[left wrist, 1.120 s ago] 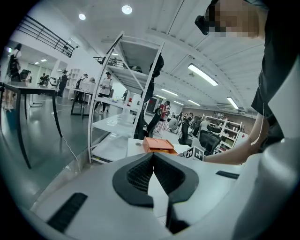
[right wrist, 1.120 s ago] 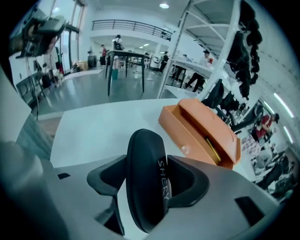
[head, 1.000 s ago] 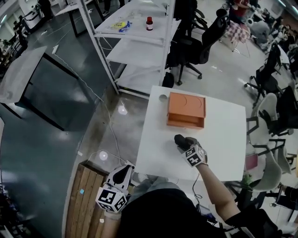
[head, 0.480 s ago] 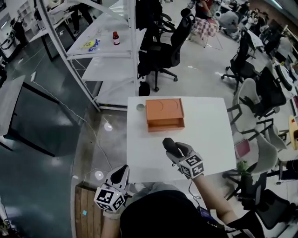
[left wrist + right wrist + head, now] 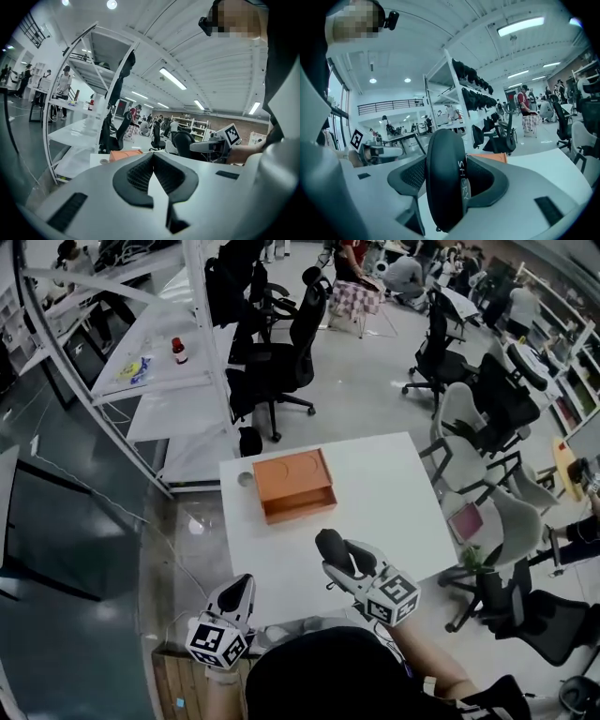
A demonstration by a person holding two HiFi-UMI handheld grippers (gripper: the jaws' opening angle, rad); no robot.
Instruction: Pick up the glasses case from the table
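Observation:
The black glasses case (image 5: 333, 547) is held above the white table (image 5: 394, 493), near its front edge. My right gripper (image 5: 339, 557) is shut on it; in the right gripper view the case (image 5: 443, 187) stands on edge between the two pads, with white lettering along its rim. My left gripper (image 5: 241, 589) hangs off the table's front left corner, jaws shut with nothing between them (image 5: 153, 157). From the left gripper view, the case (image 5: 180, 143) and the right gripper's marker cube (image 5: 231, 135) show at the right.
An orange box (image 5: 293, 484) lies on the far left part of the table, beside a small round object (image 5: 246, 478). A white shelving rack (image 5: 159, 352) with a red-capped bottle (image 5: 178, 351) stands at the left. Office chairs (image 5: 469, 427) ring the table's right and far sides.
The right gripper has risen off the table with the glasses case in it and rolled. The left gripper has shifted slightly. The head view has swung, so the table sits more to the centre.

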